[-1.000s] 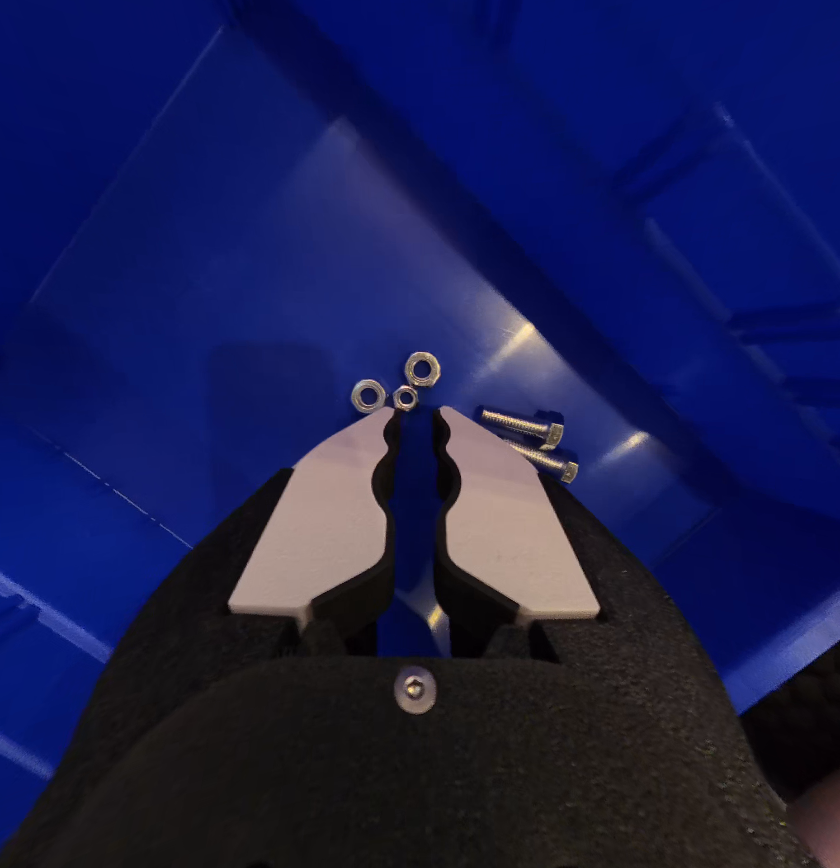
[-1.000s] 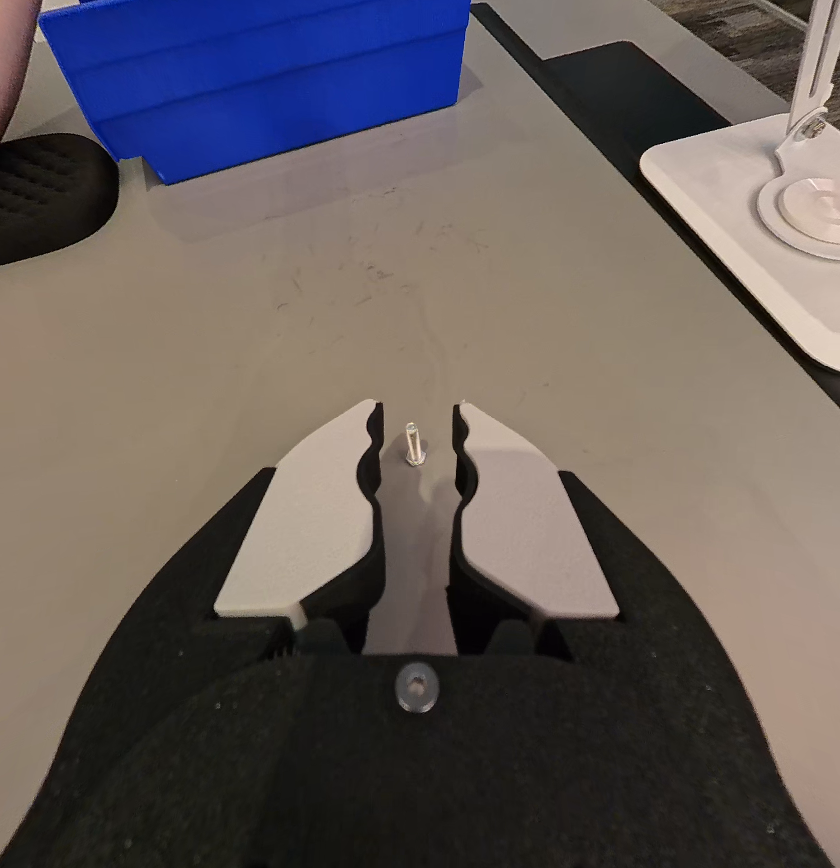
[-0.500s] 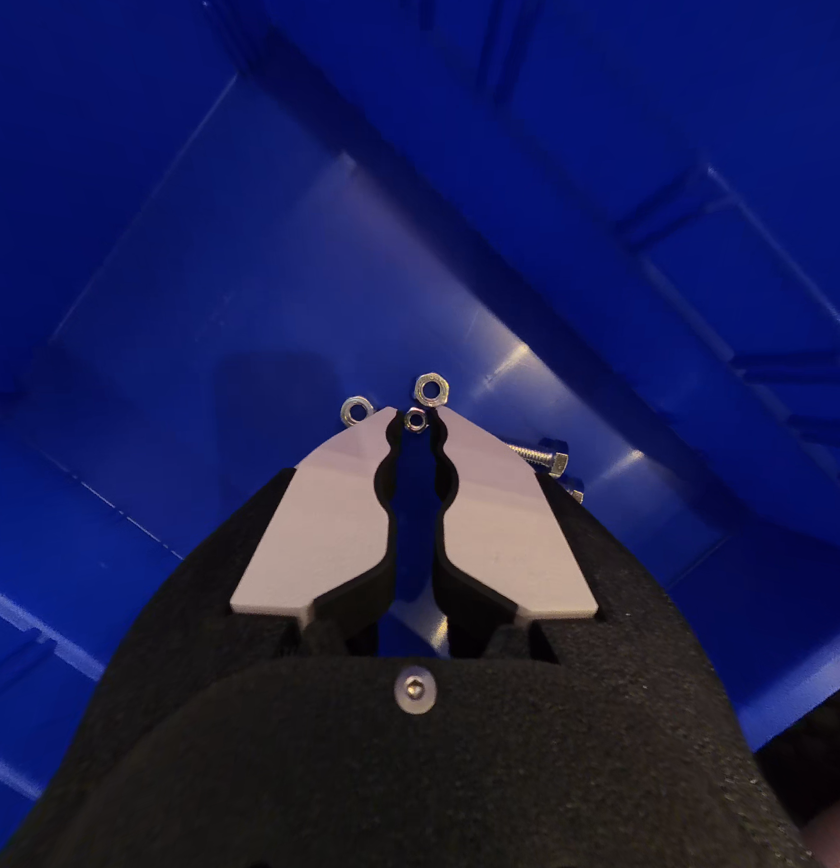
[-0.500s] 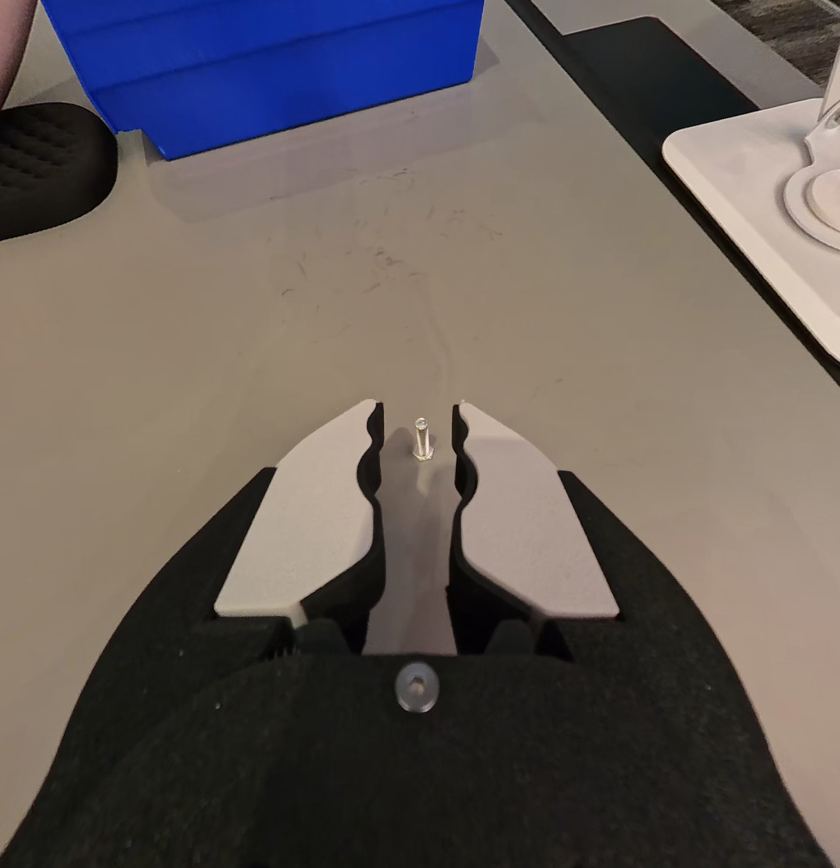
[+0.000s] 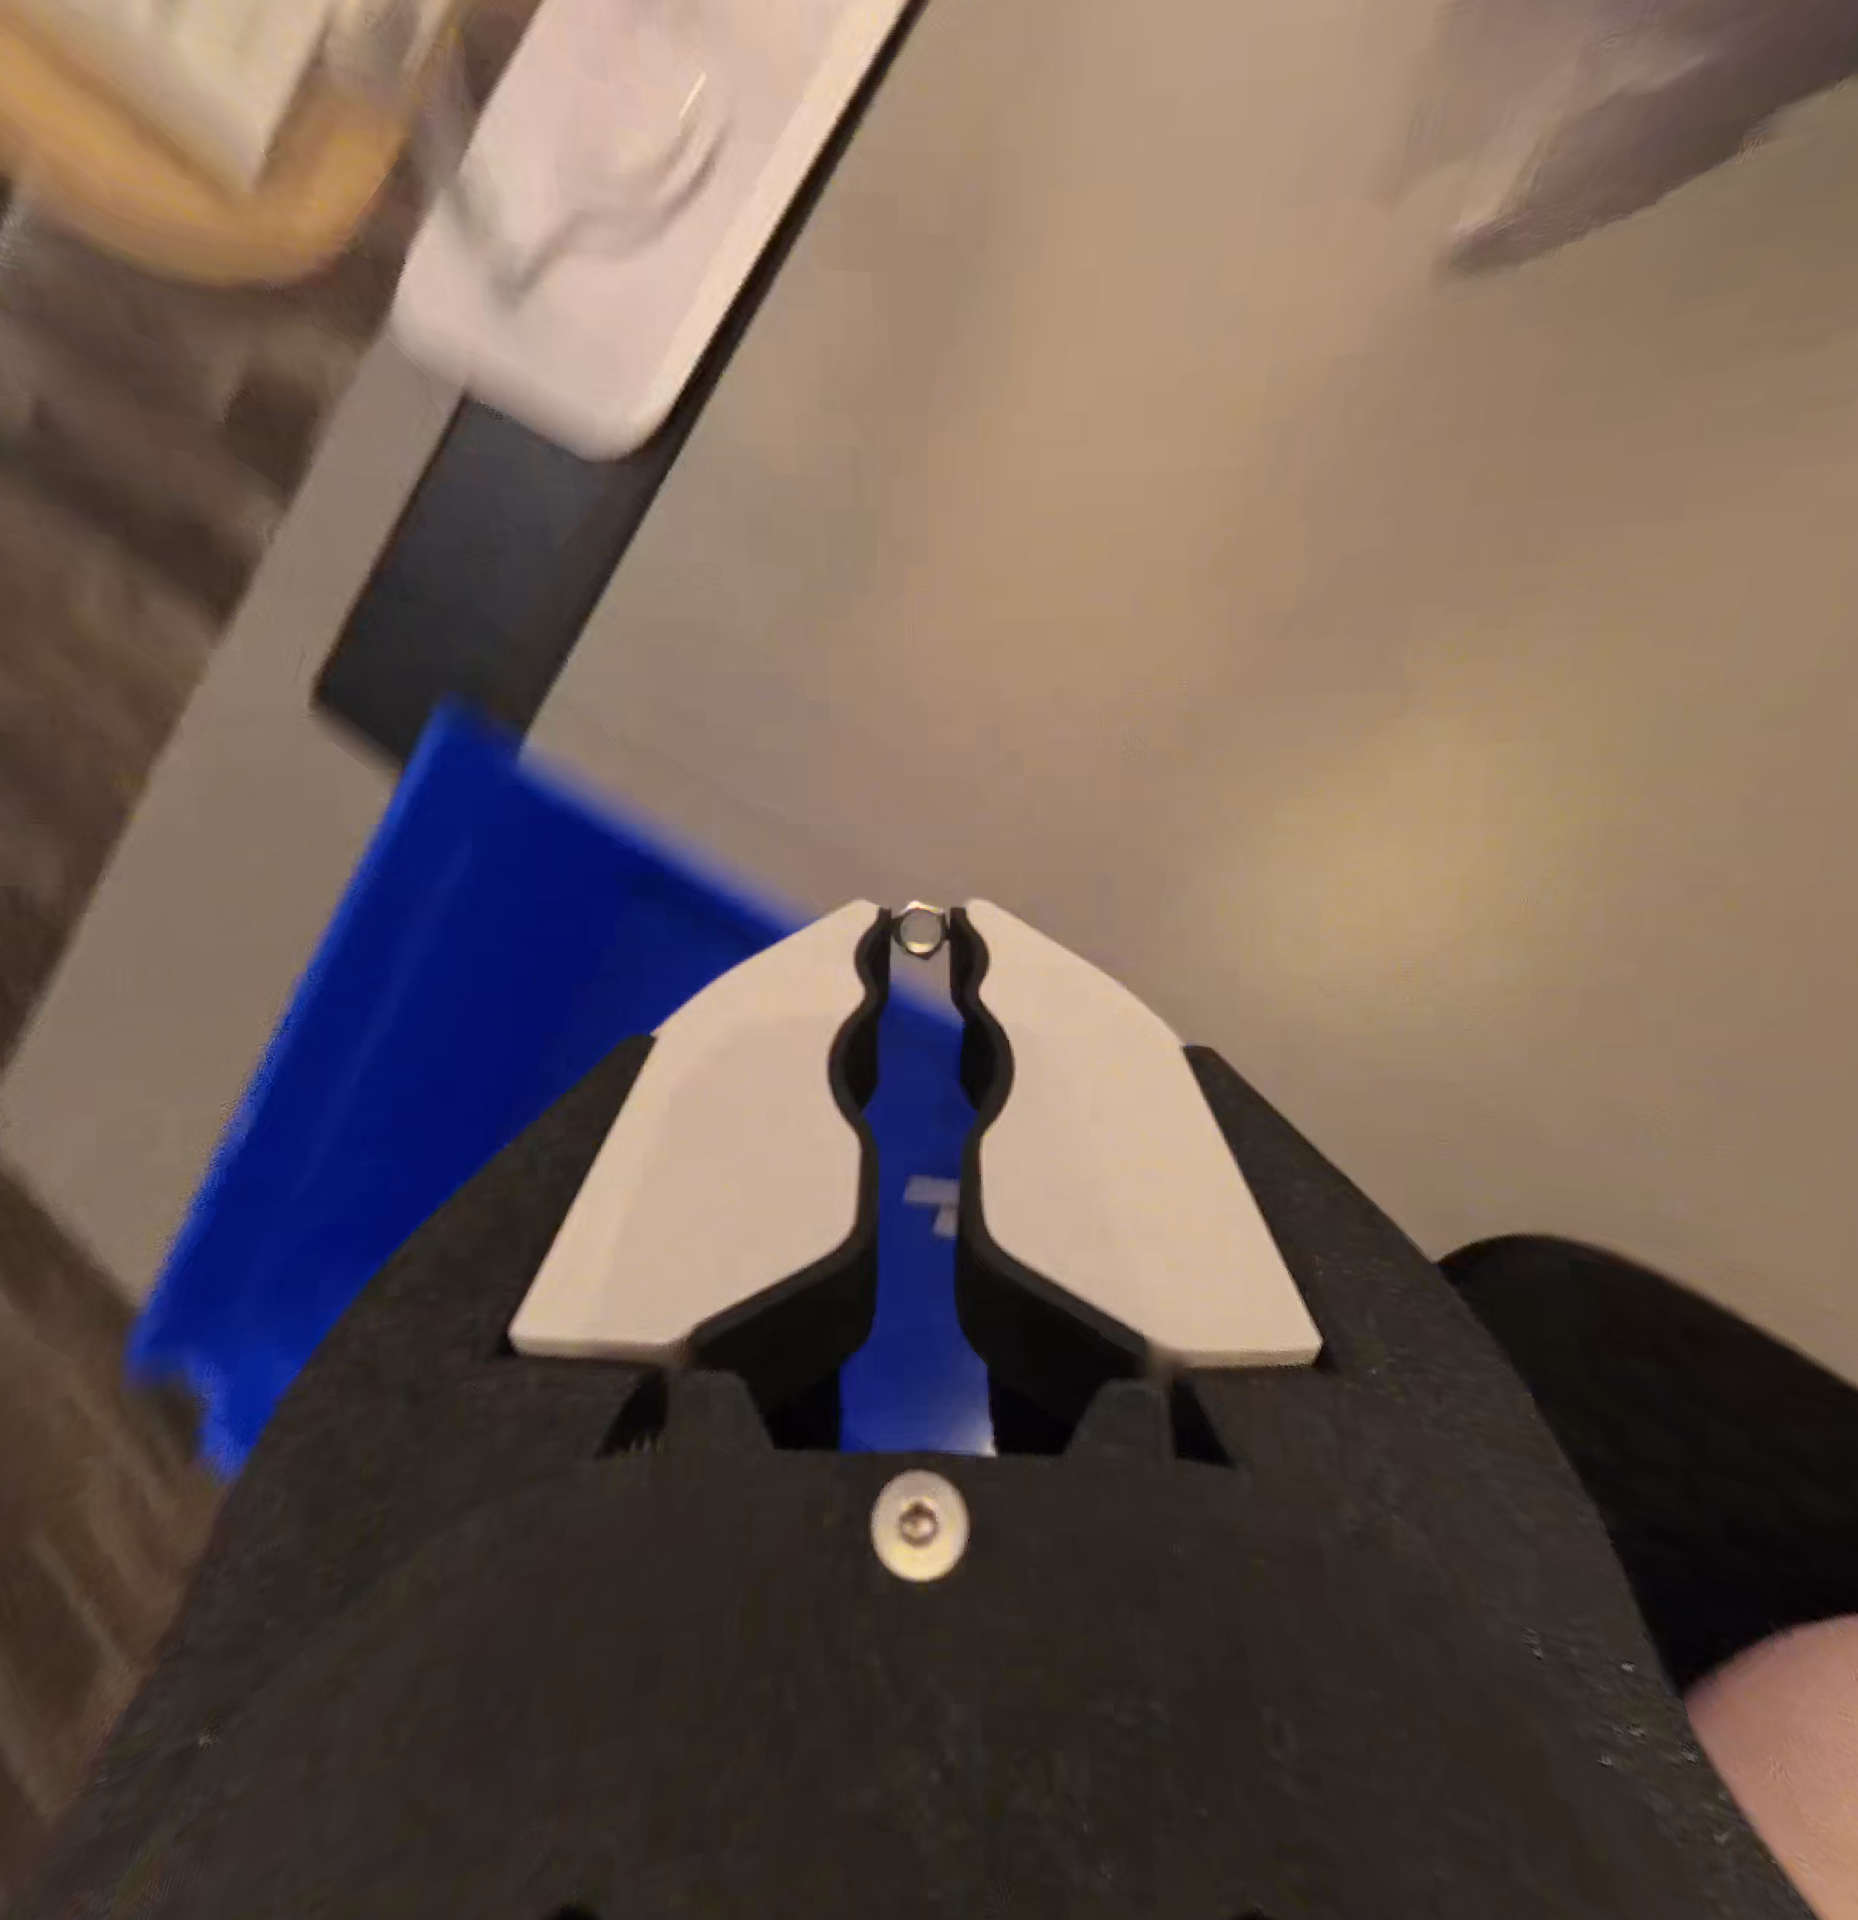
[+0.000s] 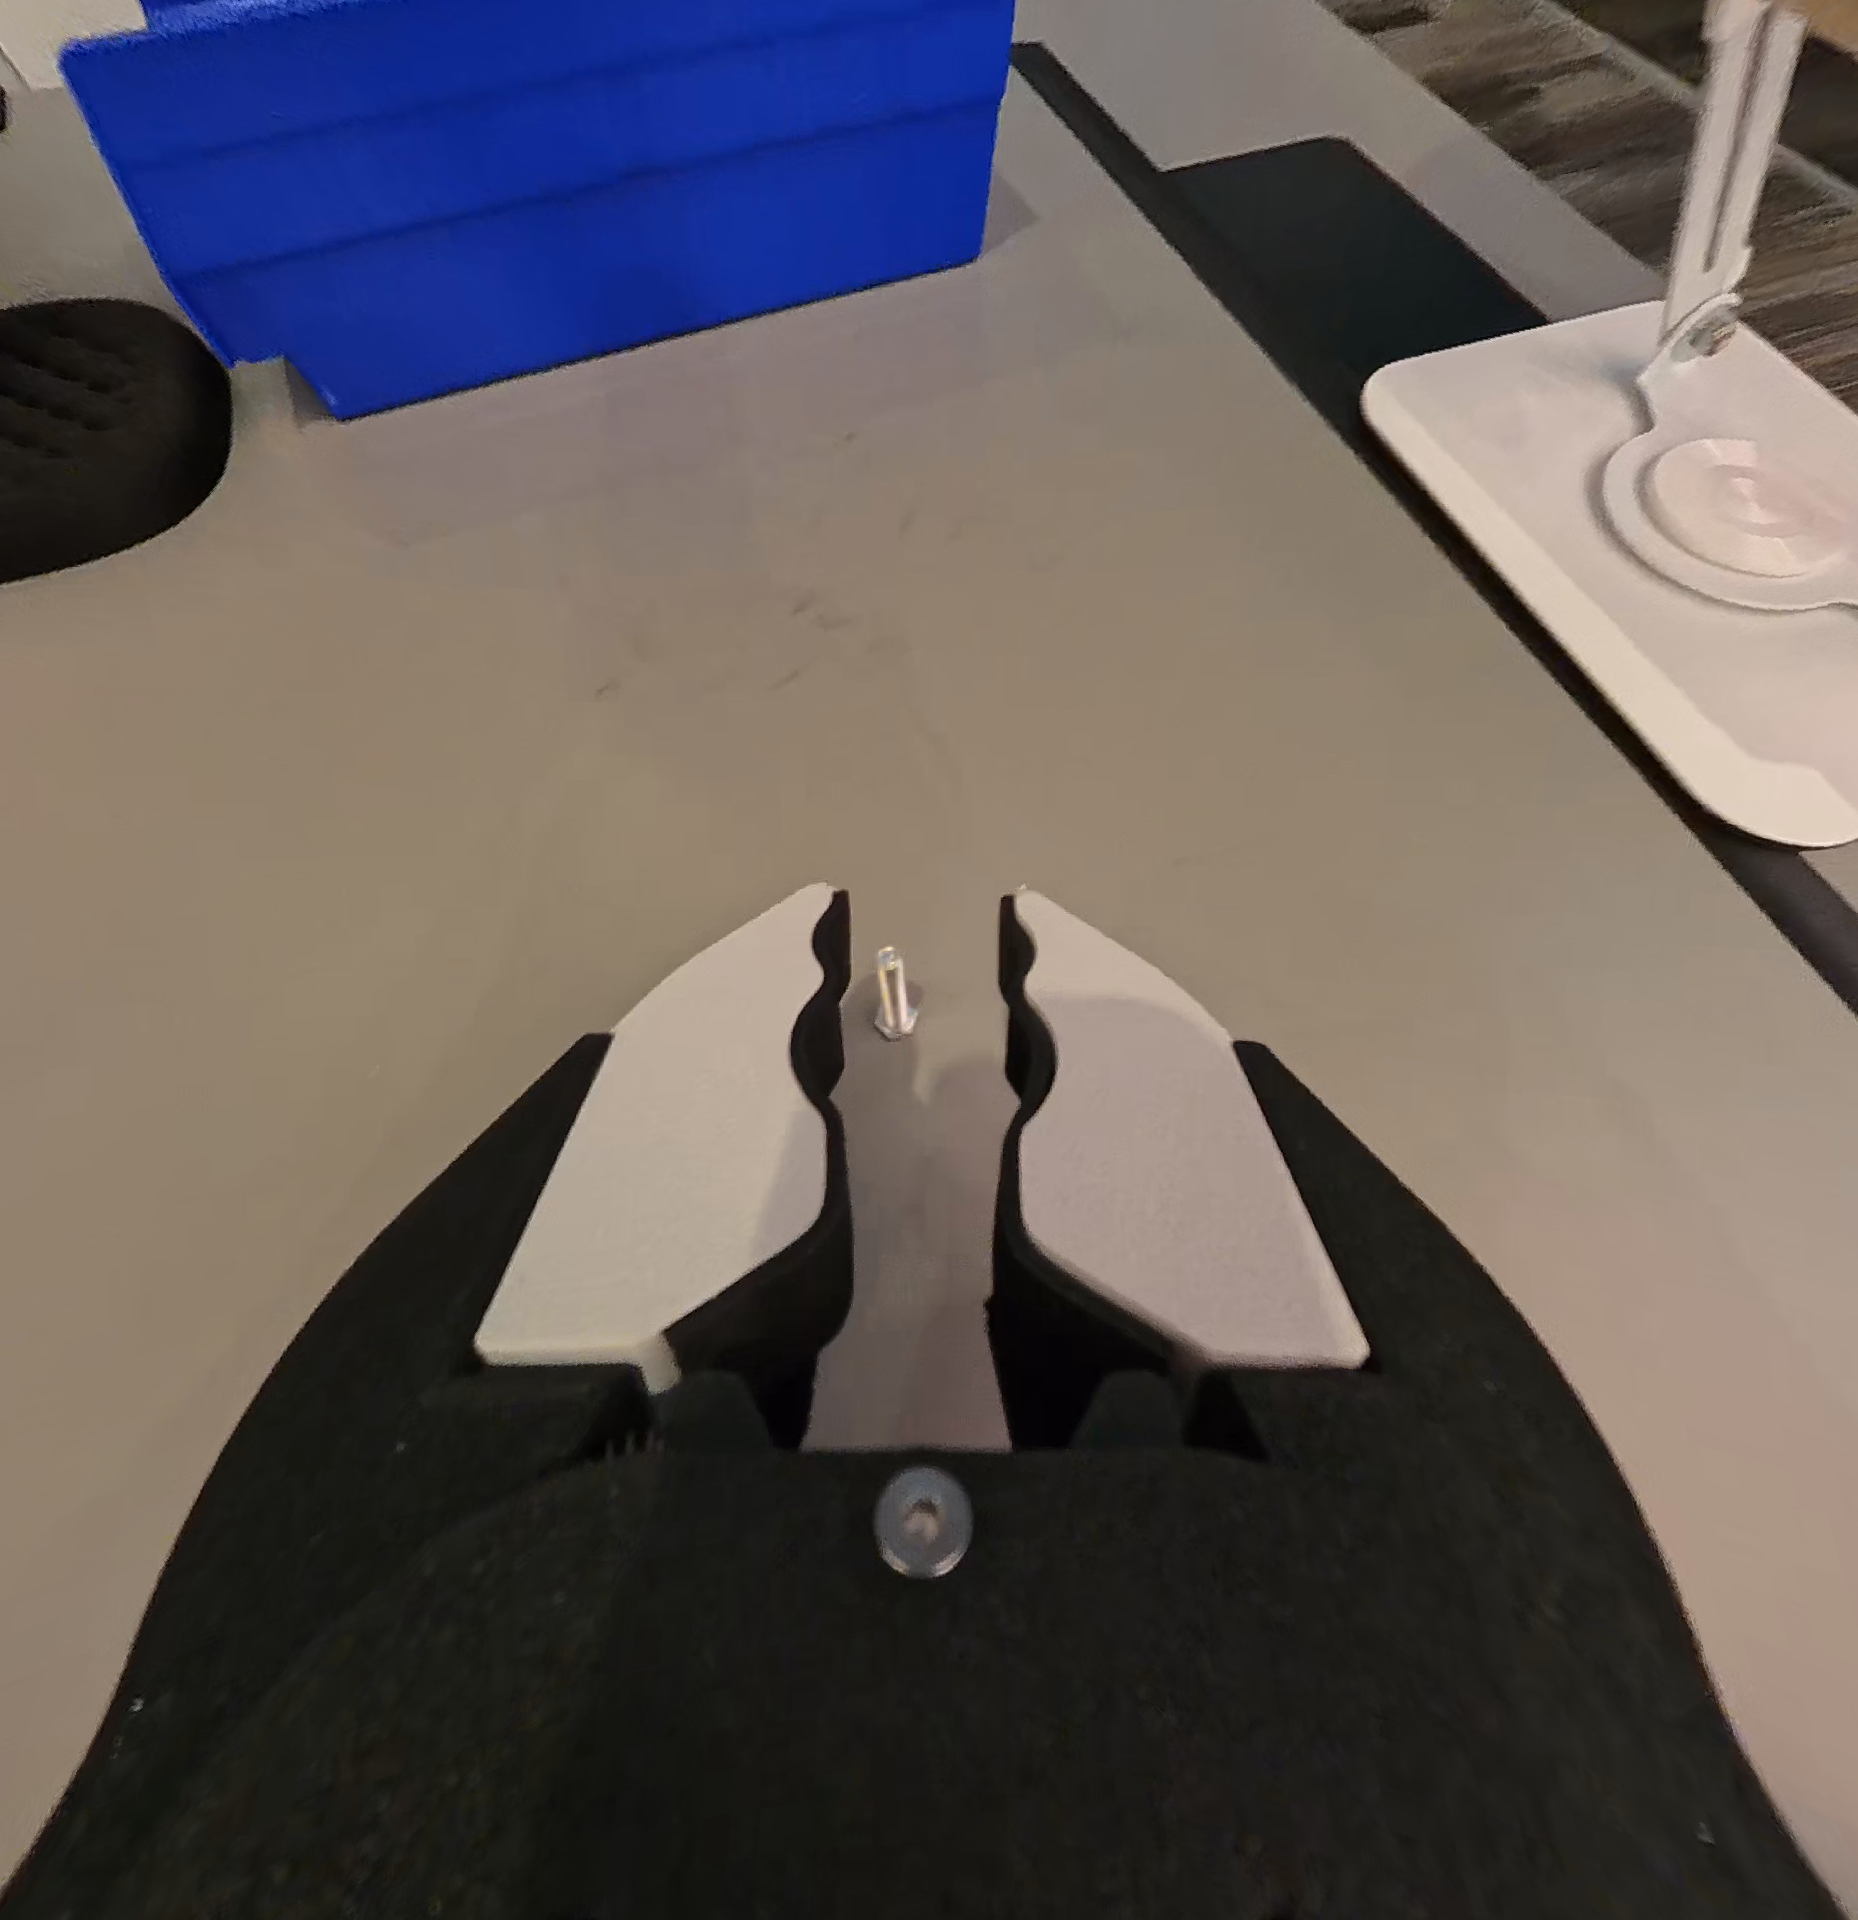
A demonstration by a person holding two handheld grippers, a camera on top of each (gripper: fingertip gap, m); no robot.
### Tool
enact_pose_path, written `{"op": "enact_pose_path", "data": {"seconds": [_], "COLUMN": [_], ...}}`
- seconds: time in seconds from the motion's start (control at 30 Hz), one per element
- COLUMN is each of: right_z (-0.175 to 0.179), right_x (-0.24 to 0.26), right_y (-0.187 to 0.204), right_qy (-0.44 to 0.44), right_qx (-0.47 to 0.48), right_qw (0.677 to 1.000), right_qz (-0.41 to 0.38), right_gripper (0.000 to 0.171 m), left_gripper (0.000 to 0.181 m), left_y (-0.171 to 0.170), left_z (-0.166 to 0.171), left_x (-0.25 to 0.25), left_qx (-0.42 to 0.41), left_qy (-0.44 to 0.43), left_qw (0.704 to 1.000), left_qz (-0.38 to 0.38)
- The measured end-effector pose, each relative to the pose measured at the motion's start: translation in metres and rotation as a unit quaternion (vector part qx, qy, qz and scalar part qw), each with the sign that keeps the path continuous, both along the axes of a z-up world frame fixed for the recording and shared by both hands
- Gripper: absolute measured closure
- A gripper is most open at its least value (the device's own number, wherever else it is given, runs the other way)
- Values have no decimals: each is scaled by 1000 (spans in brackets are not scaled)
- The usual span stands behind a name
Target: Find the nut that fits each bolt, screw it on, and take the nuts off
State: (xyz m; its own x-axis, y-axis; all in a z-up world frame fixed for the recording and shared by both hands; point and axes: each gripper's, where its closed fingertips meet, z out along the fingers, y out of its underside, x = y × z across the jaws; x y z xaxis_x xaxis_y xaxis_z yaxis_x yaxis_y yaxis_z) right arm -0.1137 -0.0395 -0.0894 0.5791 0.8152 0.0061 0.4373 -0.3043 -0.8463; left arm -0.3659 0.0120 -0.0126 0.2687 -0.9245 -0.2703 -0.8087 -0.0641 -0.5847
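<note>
The left hand-held gripper (image 5: 919, 914) is pinching a small silver nut (image 5: 919, 928) right at its fingertips, the nut's hole facing the camera. It hangs in the air above the near edge of the blue bin (image 5: 457, 1039), with the grey counter (image 5: 1268, 582) spread beyond the bin; the left wrist view is smeared by motion, so the white object past the bin's far corner cannot be made out. The right hand-held gripper (image 6: 925, 904) is spread, its fingers apart and touching nothing. A short silver bolt (image 6: 889, 992) stands upright on its head on the counter, between the two fingertips and closer to the left one, well on the near side of the blue bin (image 6: 551, 187). To the right of the bin, a white stand base (image 6: 1590, 582) sits at the counter's edge, and a black dimpled pad (image 6: 63, 426) lies just left of the bin.
</note>
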Motion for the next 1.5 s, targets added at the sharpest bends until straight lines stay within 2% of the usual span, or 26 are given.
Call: {"op": "enact_pose_path", "data": {"seconds": [0.1, 0.17, 0.23, 0.37, 0.47, 0.77, 0.83, 0.9, 1.1, 1.23, 1.33, 1.4, 1.5], "right_z": [8, 15, 20, 21, 14, -3, -4, -2, -3, -15, -27, -37, -12], "right_x": [7, 13, 19, 27, 29, 24, 23, 22, 7, 2, -9, -10, -11], "right_y": [4, 6, 8, 11, 12, 10, 9, 9, -4, -3, -6, -7, -6], "right_qy": [9, 13, 15, 18, 15, -11, -13, -8, 5, -21, -11, -32, 1], "right_qx": [-3, 0, 6, -3, -17, -34, -36, -34, -35, -29, -44, -41, -9], "right_qw": [1000, 999, 998, 997, 997, 997, 998, 998, 999, 999, 998, 998, 999], "right_qz": [-28, -46, -59, -75, -78, -62, -57, -53, 19, 16, 30, 41, 34], "right_gripper": [145, 145, 145, 145, 145, 144, 143, 143, 143, 143, 144, 166, 166], "left_gripper": [171, 171, 171, 172, 172, 171, 159, 159, 160, 161, 161, 160, 155], "left_y": [-58, -96, -121, -137, -139, -136, -133, -130, -81, -61, -60, -61, -63], "left_z": [-1, -24, -57, -112, -134, -144, -138, -120, -29, 22, 37, 36, 20], "left_x": [89, 141, 176, 213, 216, 221, 220, 219, 196, 181, 179, 182, 192], "left_qx": [-7, -22, -39, -59, -91, -94, -90, -104, -71, -83, -97, -104, -106], "left_qy": [5, 26, 61, 92, 106, 99, 88, 50, -117, -250, -303, -319, -310], "left_qw": [987, 966, 950, 942, 941, 944, 945, 948, 965, 947, 930, 922, 923], "left_qz": [-163, -254, -303, -317, -307, -300, -301, -296, -222, -182, -186, -193, -202]}}
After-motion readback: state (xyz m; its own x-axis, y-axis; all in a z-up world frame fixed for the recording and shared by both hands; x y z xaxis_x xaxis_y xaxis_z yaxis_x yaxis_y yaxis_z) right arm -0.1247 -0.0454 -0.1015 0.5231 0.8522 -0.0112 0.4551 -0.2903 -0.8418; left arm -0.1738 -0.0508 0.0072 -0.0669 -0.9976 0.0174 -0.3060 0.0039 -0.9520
